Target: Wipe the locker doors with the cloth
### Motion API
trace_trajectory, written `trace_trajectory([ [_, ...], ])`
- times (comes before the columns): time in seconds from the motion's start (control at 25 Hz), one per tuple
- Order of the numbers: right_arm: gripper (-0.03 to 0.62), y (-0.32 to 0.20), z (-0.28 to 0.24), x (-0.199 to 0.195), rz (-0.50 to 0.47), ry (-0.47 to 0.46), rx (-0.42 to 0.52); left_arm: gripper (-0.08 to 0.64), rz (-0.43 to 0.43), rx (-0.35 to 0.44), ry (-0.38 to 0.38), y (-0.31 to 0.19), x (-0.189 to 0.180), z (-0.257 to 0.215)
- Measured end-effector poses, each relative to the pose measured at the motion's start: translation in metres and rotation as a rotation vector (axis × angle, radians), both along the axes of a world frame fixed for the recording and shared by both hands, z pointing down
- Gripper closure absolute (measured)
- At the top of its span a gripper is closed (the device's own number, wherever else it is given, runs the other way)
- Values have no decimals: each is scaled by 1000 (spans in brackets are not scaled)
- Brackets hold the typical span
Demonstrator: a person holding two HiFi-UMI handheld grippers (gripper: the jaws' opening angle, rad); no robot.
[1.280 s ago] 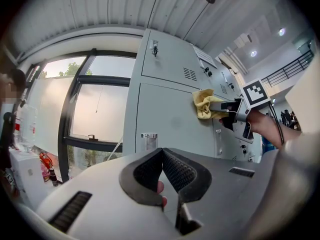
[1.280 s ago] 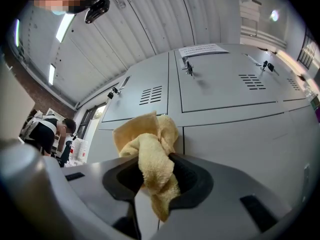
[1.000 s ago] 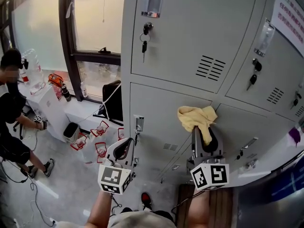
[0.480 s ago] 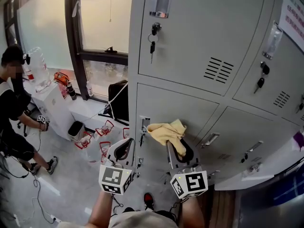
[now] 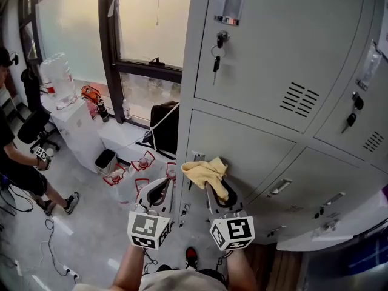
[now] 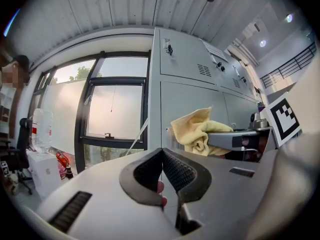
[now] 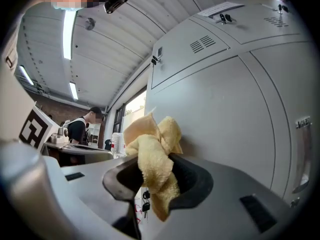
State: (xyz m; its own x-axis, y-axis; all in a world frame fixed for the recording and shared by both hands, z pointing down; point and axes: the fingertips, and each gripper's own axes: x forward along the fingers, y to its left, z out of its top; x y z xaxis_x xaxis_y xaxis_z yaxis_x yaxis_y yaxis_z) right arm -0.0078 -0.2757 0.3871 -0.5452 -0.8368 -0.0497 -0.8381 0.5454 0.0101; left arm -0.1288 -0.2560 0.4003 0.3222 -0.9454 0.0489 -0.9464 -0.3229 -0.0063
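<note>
The yellow cloth (image 5: 205, 172) is bunched in the right gripper (image 5: 216, 188), whose fingers (image 7: 200, 180) are clamped on its middle, so that a wad sticks out ahead of them and a tail hangs below. The wad sits at the upper left corner of the middle grey locker door (image 5: 248, 147), just beside the latch (image 5: 197, 157) on its edge. In the right gripper view it looks pressed against the metal, though contact cannot be confirmed. The left gripper (image 5: 159, 191) hangs beside it, off the locker's left side, its fingers (image 6: 144, 176) closed together on nothing.

Above is another door (image 5: 267, 35) with keys (image 5: 216, 52) hanging in its lock. To the left are a window (image 5: 151, 23), a water dispenser (image 5: 66, 111) and a person (image 5: 13, 156) on the floor (image 5: 91, 223).

Wiping seems to be under way at the end of a pass along this door's left edge. The next stroke probably calls for steady pressure into the panel, sweeping back right or downward and steering round the latch and handle (image 5: 279, 187).
</note>
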Motion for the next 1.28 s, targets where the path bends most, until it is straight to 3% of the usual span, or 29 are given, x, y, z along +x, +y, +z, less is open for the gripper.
trace_trajectory([
  [0.8, 459, -32, 20, -6, 17, -15, -52, 537, -1, -8, -4, -7, -2, 3],
  [1.28, 459, -29, 18, 22, 79, -8, -48, 537, 39, -4, -6, -8, 13, 3],
])
